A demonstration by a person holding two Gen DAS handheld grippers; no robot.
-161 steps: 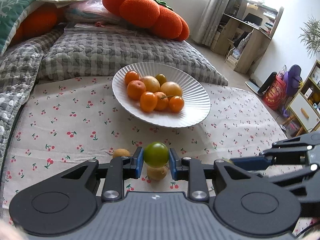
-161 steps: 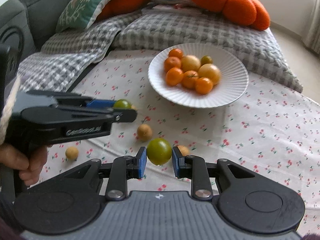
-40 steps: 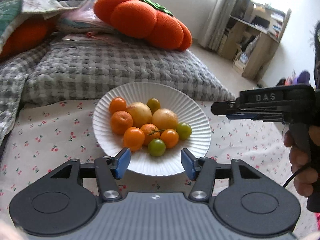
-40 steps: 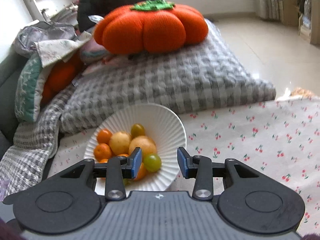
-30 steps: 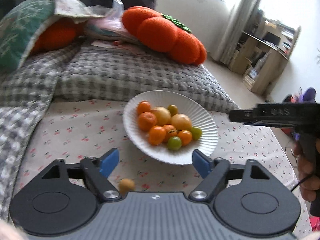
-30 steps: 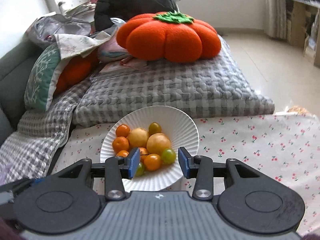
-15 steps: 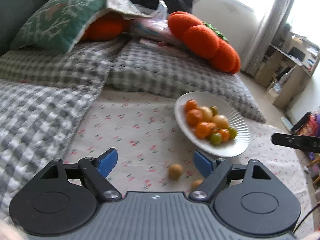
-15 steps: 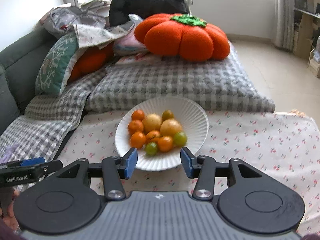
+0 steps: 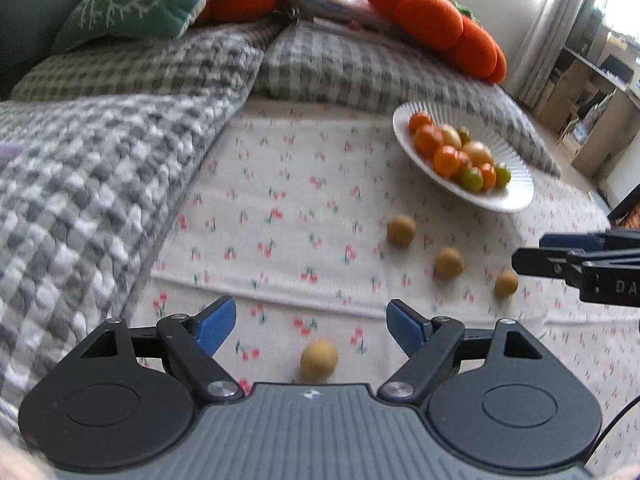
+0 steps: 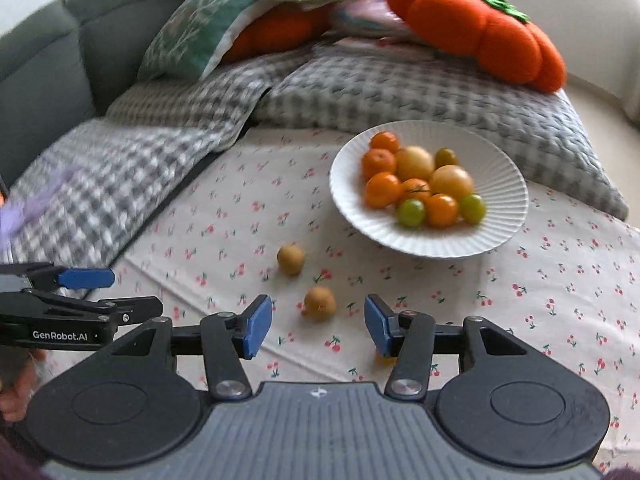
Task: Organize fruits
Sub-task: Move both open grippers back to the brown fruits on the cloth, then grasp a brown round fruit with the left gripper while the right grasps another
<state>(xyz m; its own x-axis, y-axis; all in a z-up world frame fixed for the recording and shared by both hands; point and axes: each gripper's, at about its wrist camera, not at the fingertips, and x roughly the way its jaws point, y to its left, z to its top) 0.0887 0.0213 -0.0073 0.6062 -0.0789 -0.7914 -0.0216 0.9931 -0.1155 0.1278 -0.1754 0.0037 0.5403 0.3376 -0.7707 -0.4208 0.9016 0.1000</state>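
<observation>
Several small brown fruits lie loose on the cherry-print cloth (image 9: 280, 208). My left gripper (image 9: 310, 322) is open wide, and one brown fruit (image 9: 319, 359) lies on the cloth just below the gap, untouched. My right gripper (image 10: 317, 325) is open, its jaws still opening; another brown fruit (image 10: 319, 303) sits on the cloth just beyond its tips, not pressed. A third brown fruit (image 10: 291, 259) lies farther off. The white ribbed plate (image 10: 500, 236) holds orange, yellow and green fruits (image 10: 412, 184). The plate (image 9: 516, 196) appears at the upper right in the left wrist view.
Grey checked quilts (image 10: 120, 168) border the cloth on the left and behind. An orange pumpkin cushion (image 10: 480, 28) and a green pillow (image 10: 200, 28) lie at the back. The other gripper shows in each view: (image 9: 580, 264), (image 10: 76, 304). A fruit (image 10: 386, 360) peeks from behind my right finger.
Both grippers have pulled back from the plate and dropped towards the loose brown fruits. The green fruits they held earlier now lie in the plate. The right jaws have widened.
</observation>
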